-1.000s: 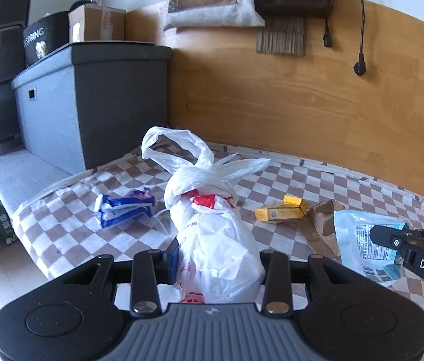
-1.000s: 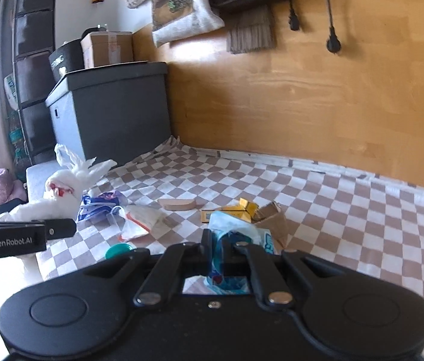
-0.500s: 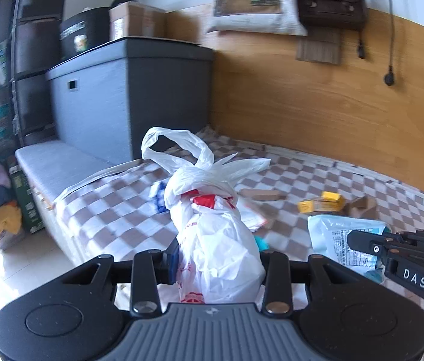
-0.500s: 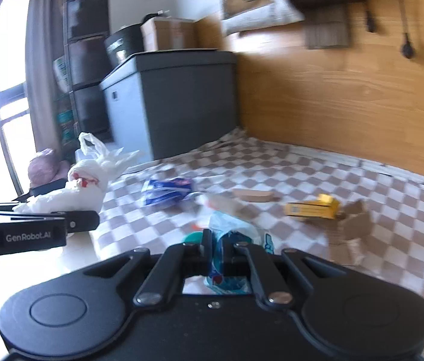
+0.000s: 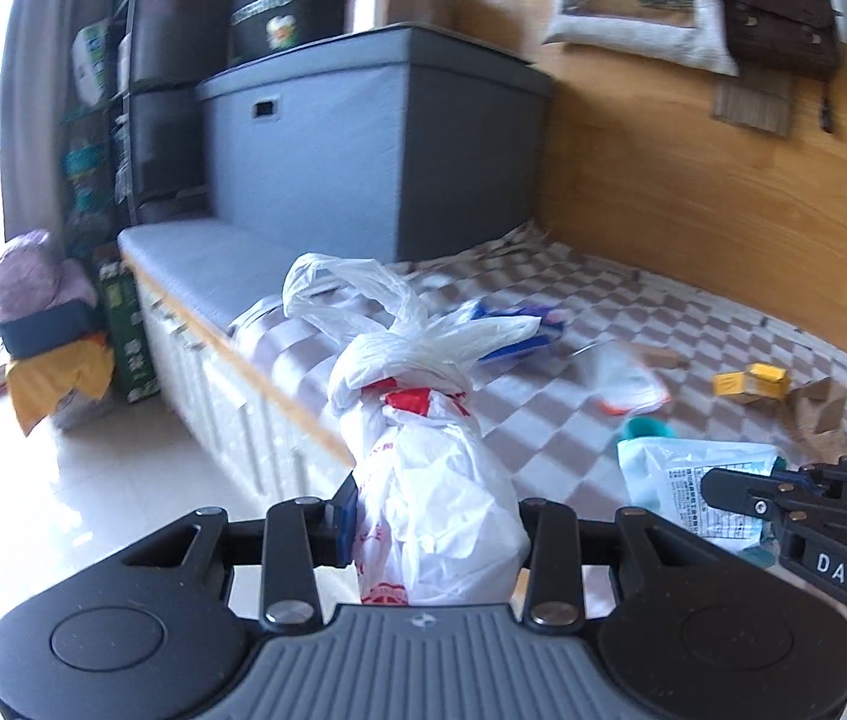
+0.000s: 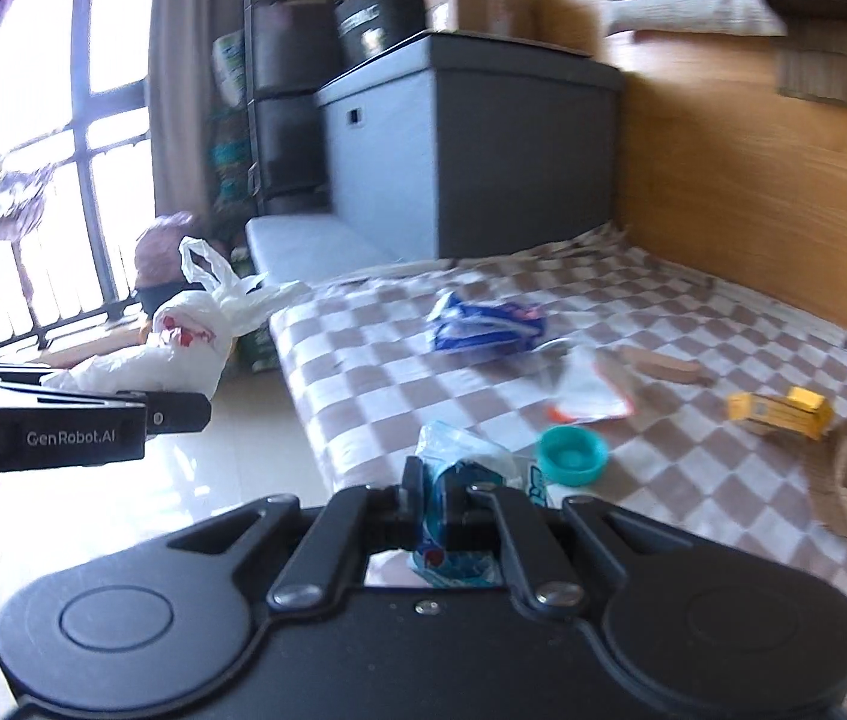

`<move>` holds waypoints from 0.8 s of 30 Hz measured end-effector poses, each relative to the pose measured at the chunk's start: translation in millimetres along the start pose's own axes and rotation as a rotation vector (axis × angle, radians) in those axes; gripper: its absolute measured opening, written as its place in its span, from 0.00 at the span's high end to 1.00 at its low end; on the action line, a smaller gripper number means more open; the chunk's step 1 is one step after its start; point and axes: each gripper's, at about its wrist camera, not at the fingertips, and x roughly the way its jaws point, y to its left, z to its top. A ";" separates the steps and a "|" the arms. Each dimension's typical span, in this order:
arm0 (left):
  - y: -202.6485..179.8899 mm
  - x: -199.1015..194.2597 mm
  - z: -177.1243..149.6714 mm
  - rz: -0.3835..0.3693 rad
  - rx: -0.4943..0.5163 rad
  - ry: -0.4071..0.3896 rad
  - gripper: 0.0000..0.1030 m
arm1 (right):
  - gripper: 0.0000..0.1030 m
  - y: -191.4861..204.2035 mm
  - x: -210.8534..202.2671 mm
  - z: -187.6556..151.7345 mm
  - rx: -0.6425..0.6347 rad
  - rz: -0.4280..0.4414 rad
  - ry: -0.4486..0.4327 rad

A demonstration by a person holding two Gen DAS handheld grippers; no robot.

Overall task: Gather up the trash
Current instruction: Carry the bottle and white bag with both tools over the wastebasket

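Left gripper (image 5: 435,531) clamped partway, right gripper (image 6: 435,501) pinched tight, both angled downward

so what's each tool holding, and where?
Left tool: tied white trash bag, gripped around its lower body. Right tool: blue-white wrapper, pinched at its near end.

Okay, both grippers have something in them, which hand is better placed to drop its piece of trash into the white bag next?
Right. The right gripper is shut on a crumpled blue and white plastic wrapper, a loose piece ready to bag. The left gripper is clamped on the knotted white plastic bag with red print itself, so it serves as holder.
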 end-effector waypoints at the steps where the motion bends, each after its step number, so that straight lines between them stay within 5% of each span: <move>1: 6.8 0.9 -3.5 0.006 -0.009 0.007 0.62 | 0.96 5.3 3.4 -0.7 -0.010 0.007 0.009; 11: 64.3 12.6 -48.1 0.044 -0.102 0.091 0.61 | 0.96 50.1 36.7 -16.1 -0.061 0.091 0.112; 24: 94.3 56.1 -121.1 0.044 -0.160 0.289 0.62 | 0.96 66.4 84.4 -65.3 -0.022 0.158 0.340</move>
